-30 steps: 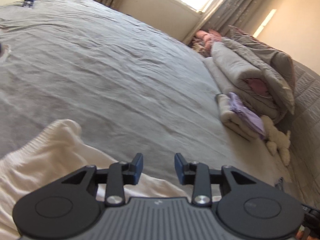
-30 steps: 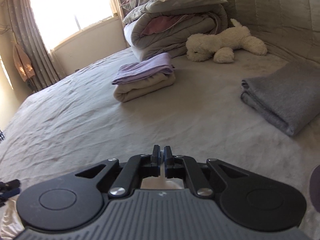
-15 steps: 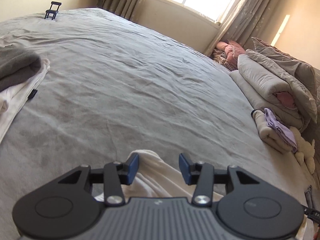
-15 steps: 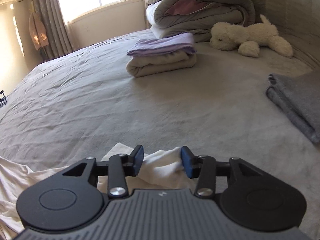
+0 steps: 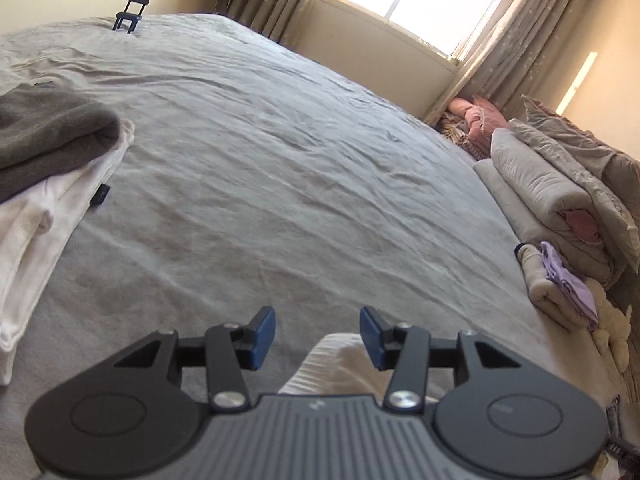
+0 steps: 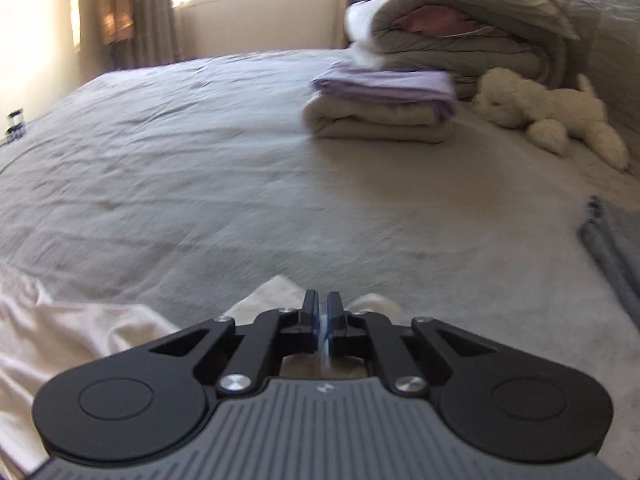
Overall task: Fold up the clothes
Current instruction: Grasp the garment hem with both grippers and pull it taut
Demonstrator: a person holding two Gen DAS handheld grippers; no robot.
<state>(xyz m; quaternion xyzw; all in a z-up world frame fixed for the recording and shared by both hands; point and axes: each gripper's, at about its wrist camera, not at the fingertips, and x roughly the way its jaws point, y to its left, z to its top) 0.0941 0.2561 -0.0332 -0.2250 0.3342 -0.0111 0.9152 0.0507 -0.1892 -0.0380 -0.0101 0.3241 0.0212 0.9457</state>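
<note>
A cream white garment (image 6: 80, 332) lies rumpled on the grey bed at the near edge. My right gripper (image 6: 322, 308) is shut on a fold of it, with cloth pinched between the blue pads. In the left wrist view a ribbed edge of the same garment (image 5: 332, 364) shows under my left gripper (image 5: 317, 334), which is open with nothing between its fingers. Whether the left fingers touch the cloth I cannot tell.
A grey garment (image 5: 44, 132) lies on a white one (image 5: 36, 216) at the left. A folded beige and lilac stack (image 6: 380, 108), a white plush toy (image 6: 548, 120), rolled duvets (image 6: 460, 28) and a folded grey cloth (image 6: 616, 248) lie to the right. A small black stand (image 5: 130, 12) sits far back.
My right gripper has gone from shut to open and has closed again on the cream garment. My left gripper stayed open and swung left, bringing the grey and white pile into view.
</note>
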